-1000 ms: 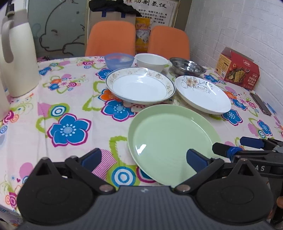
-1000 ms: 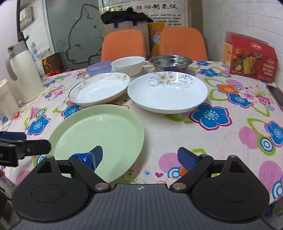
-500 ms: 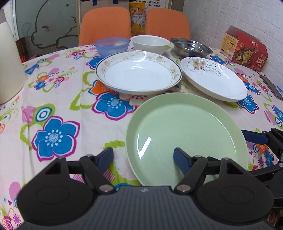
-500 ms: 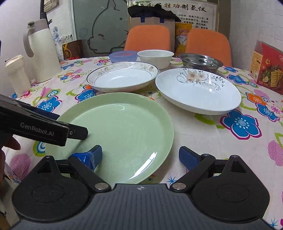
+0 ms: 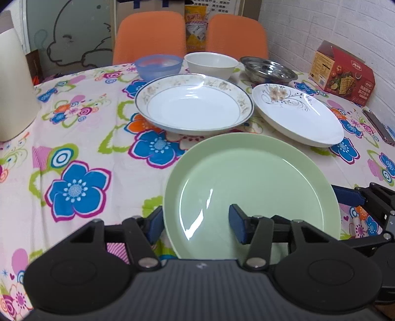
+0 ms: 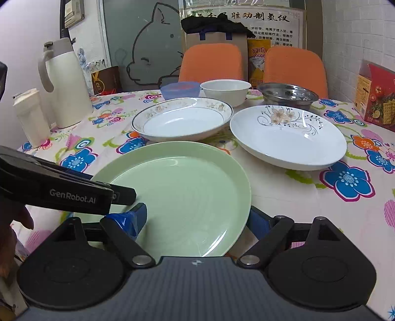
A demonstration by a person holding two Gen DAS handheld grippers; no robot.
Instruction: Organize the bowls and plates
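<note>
Evenly bright indoor lighting from overhead. White glare streaks on green plate point(image 5: 249, 187). Soft shadows beneath dishes. Strong fisheye bending at edges, dark vignetted corners. Slight blur on tablecloth point(image 5: 74, 153) periphery.

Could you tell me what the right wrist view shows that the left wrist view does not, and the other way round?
Only the right wrist view shows the whole white jug with its handle, the small lidded container beside it, and the dark bag behind the chairs. Only the left wrist view shows the dark flat object at the table's right edge. Both show the green plate, the two white plates, the three bowls, the red box, and both open grippers straddling opposite edges of the green plate.
</note>
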